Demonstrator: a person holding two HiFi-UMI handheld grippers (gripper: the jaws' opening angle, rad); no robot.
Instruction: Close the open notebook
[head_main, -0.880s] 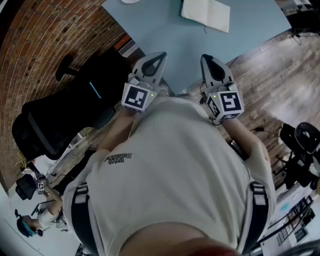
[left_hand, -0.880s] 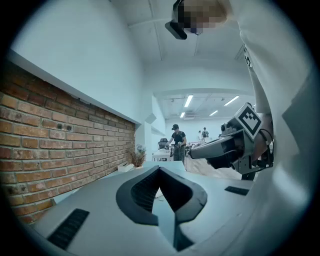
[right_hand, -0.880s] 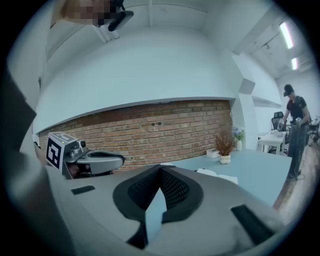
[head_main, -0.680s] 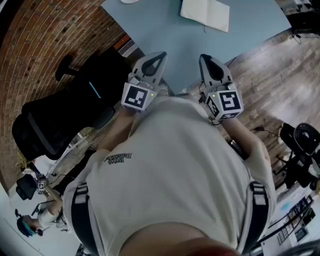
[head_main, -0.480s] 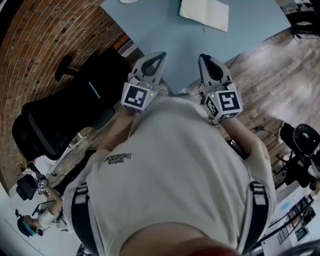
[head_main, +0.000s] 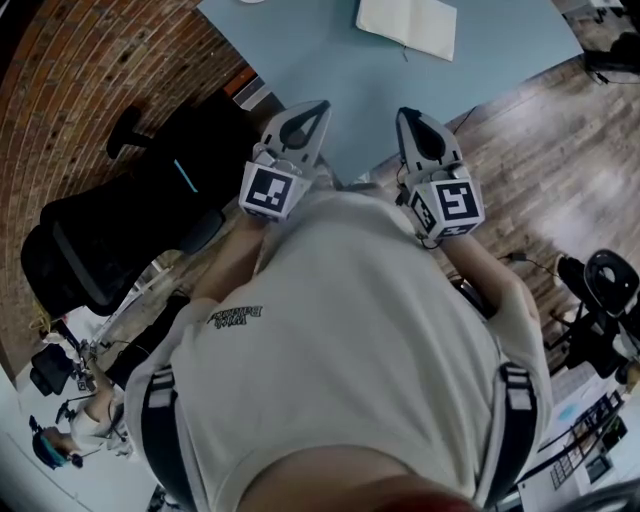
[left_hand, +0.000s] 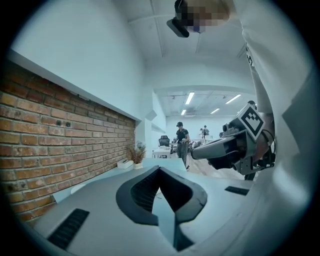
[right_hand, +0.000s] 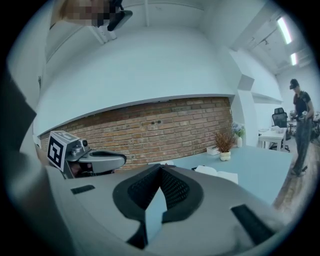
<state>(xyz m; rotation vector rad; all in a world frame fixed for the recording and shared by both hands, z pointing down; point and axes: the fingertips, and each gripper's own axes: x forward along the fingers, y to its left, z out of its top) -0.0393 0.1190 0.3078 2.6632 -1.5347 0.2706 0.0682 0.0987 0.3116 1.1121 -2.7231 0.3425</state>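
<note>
The open notebook (head_main: 408, 25) lies flat with white pages up, far across the pale blue table (head_main: 330, 60). In the right gripper view the notebook (right_hand: 218, 175) shows just right of the jaws, well ahead. My left gripper (head_main: 321, 105) and right gripper (head_main: 404, 114) hover side by side close to my chest at the table's near edge. Both are shut with nothing between their fingers. Each shows in the other's view: the right gripper (left_hand: 196, 151) and the left gripper (right_hand: 123, 159).
A black office chair (head_main: 110, 240) stands left of me by the brick wall (head_main: 80, 80). Wooden floor (head_main: 560, 150) runs along the right. A small potted plant (right_hand: 224, 146) sits at the table's far side. People (left_hand: 181, 141) stand in the background.
Both grippers have edged slightly forward toward the table, the left a little more. The notebook has not moved, and the jaws stay shut.
</note>
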